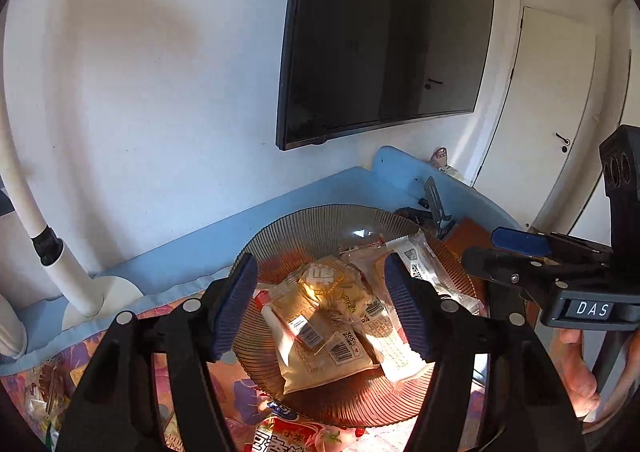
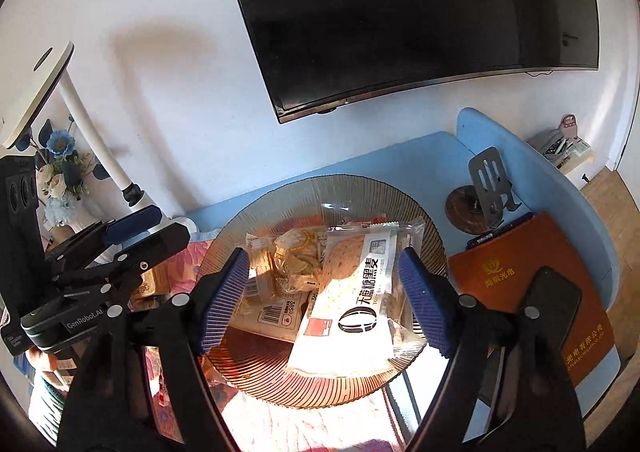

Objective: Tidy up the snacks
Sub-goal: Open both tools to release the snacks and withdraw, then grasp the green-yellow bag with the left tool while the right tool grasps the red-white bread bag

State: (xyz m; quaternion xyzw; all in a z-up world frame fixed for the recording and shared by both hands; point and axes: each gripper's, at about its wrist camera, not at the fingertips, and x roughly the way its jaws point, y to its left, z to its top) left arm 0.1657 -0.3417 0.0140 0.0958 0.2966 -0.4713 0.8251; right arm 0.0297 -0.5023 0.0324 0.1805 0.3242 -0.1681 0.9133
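Both my tongs, left tongs and right tongs, hang released, grasping nothing, over one ribbed glass plate on the bench, holding at least three snack packets.

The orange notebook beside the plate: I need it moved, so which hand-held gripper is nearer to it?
Right. The right hand-held gripper hovers over the plate with the orange notebook just beside its right finger; the left hand-held gripper is across the plate.
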